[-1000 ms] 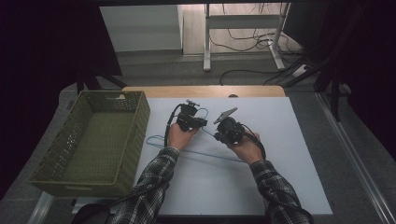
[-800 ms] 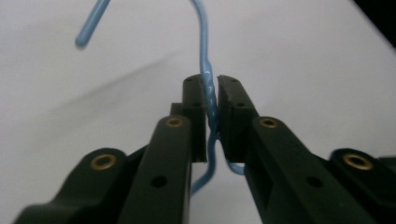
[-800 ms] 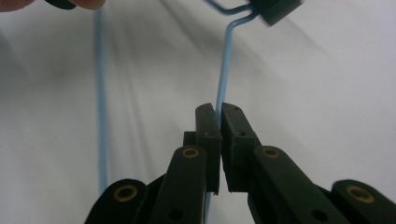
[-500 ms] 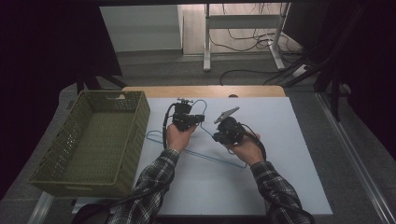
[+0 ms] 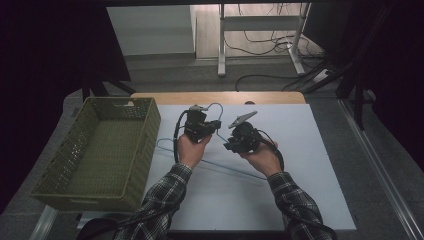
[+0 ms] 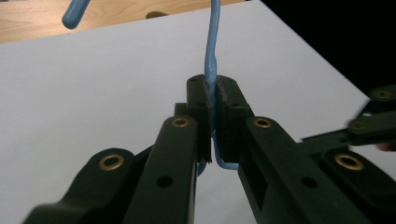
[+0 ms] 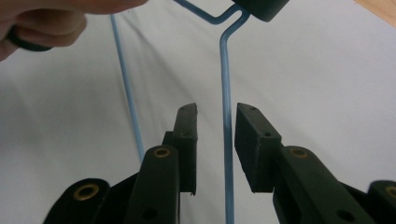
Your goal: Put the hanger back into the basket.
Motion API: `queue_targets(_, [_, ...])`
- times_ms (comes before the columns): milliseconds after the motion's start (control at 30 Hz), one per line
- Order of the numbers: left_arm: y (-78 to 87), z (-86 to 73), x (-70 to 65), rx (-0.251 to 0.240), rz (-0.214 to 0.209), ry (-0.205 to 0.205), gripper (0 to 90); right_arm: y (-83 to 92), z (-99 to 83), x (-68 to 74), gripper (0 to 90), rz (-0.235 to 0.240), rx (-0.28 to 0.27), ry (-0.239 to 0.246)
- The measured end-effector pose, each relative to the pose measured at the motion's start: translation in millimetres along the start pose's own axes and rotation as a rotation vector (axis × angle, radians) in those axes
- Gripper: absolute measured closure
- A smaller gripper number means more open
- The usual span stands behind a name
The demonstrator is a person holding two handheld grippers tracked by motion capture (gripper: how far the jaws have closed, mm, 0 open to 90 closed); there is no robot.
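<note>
High view: a person's two hands each carry tongs over a white tabletop point(image 5: 300, 165); a blue wire hanger point(image 5: 200, 157) lies mostly on the sheet, its hook end lifted toward the left tongs point(image 5: 216, 125).
Left tongs state: pressed together on the hanger; in the left gripper view the pads point(image 6: 200, 100) pinch the wire neck point(image 6: 212, 70) just below the hook, so the wire cannot slide or twist.
Grip location, reason: the neck is the stiffest part and sits above the shoulders, so a hold there probably lets the whole frame hang and swing clear of the tabletop.
Right tongs state: spread; the jaws have just been opening, and in the right gripper view a straight run of hanger wire point(image 7: 227, 140) stands between the pads point(image 7: 187, 135), which no longer press on it.
Right tongs point(image 5: 229, 146) placement, reason: they sit just beside the left tongs, at the shoulder wire, likely as a steadying hold now given up to the other hand.
Hanger position: between the two hands, lower bar resting on the tabletop, hook raised.
Basket point(image 5: 125, 107): green woven, open top, standing at the tabletop's left edge, near the left hand; a probable destination for the hanger.
Step in hand: judged to be a handover to a single-handed carry.
Risk: the thin wire may pivot in the pinch when lifted.
</note>
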State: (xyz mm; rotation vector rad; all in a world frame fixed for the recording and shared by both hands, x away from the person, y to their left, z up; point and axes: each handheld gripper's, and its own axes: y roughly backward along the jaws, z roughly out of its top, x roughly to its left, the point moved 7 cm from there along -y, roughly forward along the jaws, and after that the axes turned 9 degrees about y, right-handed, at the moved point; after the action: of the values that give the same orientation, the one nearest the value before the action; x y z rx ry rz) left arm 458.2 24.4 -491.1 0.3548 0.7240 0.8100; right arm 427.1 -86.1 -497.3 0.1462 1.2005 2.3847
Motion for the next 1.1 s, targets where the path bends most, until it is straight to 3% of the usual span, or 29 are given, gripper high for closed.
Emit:
queue_targets(100, [5.7, -2.8, -11.9, -0.012, -0.012, -0.014, 86.1, -0.1, 0.7, 0.5, 73.1, 0.005, 0.003, -0.004])
queue_targets(133, [6.8, -3.5, -14.0, -0.014, -0.015, -0.012, 86.0, 0.2, 0.3, 1.8, 84.7, 0.011, 0.01, -0.005])
queue_targets(233, [12.4, -6.5, -17.9, -0.009, -0.017, -0.05, 84.4, 2.4, -1.2, 3.7, 86.6, 0.022, 0.018, 0.009])
queue_targets(300, [14.5, -6.8, -18.8, 0.007, -0.032, -0.053, 83.2, 3.5, -1.1, 4.3, 86.7, 0.017, 0.016, 0.017])
queue_targets(367, [20.2, -6.2, -19.9, 0.031, -0.052, -0.065, 60.6, 8.2, -0.9, 5.1, 87.0, 0.003, 0.006, 0.03])
queue_targets(400, [23.0, -5.7, -20.0, 0.038, -0.052, -0.073, 60.6, 8.2, -0.9, 5.1, 87.0, 0.003, 0.006, 0.03])
queue_targets(433, [28.5, -4.6, -19.7, 0.049, -0.048, -0.086, 51.9, 12.1, -0.8, 4.0, 87.0, 0.005, 0.0, 0.033])
queue_targets(467, [32.8, -3.7, -19.4, 0.062, -0.05, -0.093, 51.9, 12.1, -0.8, 4.0, 87.0, 0.005, 0.0, 0.033])
queue_targets(567, [54.5, -1.3, -17.5, 0.1, -0.033, -0.146, 38.1, 22.2, -0.3, 3.3, 87.1, 0.008, -0.018, 0.045])
queue_targets(600, [54.5, -1.3, -17.5, 0.1, -0.033, -0.146, 37.2, 22.2, -0.3, 3.3, 87.1, 0.008, -0.018, 0.045])
queue_targets(633, [68.3, -1.2, -16.6, 0.128, -0.025, -0.167, 35.7, 27.6, -0.7, 3.4, 87.1, 0.02, -0.028, 0.047])
queue_targets(667, [68.3, -1.2, -16.6, 0.128, -0.025, -0.167, 33.3, 27.6, -0.7, 3.4, 87.1, 0.02, -0.028, 0.047])
queue_targets(767, [92.6, -3.1, -14.0, 0.164, -0.008, -0.212, 27.6, 43.3, -2.1, 4.9, 87.1, 0.027, -0.048, 0.052])
queue_targets(967, [128.2, -13.5, -10.1, 0.187, -0.086, -0.251, 25.6, 59.6, -3.6, 10.8, 87.1, 0.055, -0.064, 0.074])
queue_targets(1033, [134.8, -24.6, -11.9, 0.222, -0.12, -0.3, 25.7, 67.9, -3.8, 17.1, 87.0, 0.075, -0.076, 0.09])
queue_targets(1067, [134.8, -24.6, -11.9, 0.222, -0.12, -0.3, 25.7, 67.9, -3.8, 17.1, 87.0, 0.075, -0.076, 0.09])
queue_targets(1100, [136.5, -30.5, -13.2, 0.239, -0.127, -0.337, 25.7, 69.6, -4.2, 19.3, 87.0, 0.082, -0.075, 0.089])
